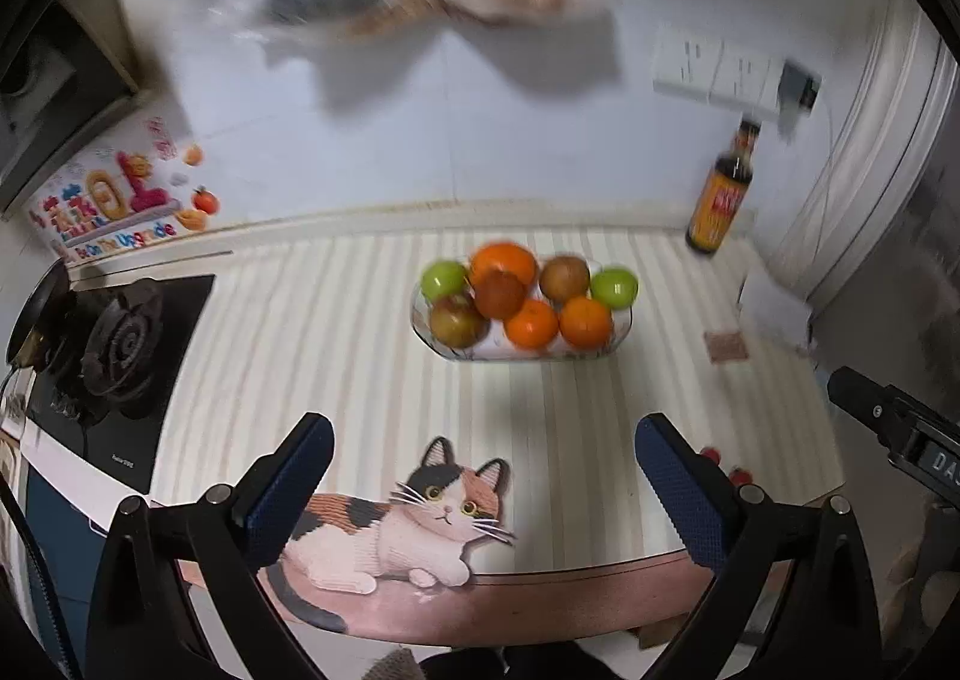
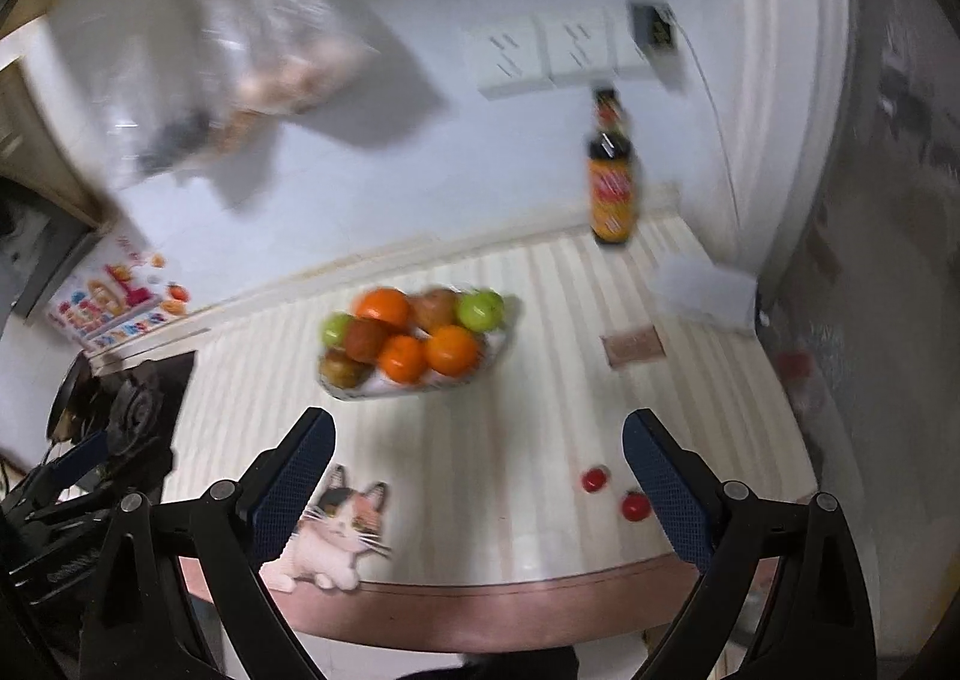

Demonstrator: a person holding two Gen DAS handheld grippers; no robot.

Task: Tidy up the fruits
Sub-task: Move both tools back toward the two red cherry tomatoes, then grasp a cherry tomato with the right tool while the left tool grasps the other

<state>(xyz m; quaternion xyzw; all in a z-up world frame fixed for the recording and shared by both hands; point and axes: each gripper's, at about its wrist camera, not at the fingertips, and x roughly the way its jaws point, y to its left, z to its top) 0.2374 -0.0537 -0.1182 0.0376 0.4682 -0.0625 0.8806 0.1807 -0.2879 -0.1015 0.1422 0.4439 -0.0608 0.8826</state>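
While the fruit plate (image 1: 521,347) mid-frame looks nearly full, two cherry tomatoes (image 2: 595,480) lie loose lower right; both my grippers, left gripper (image 1: 483,476) and right gripper (image 2: 477,470), gape empty.

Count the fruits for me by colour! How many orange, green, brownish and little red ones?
Orange: 3, in the fruit plate, like this orange
Green: 2, like this green apple
Brownish or reddish: 3, like this one
Small red fruits on the table: 2
Total: 10

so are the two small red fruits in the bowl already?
No, both small red fruits lie loose on the counter, apart from the bowl.
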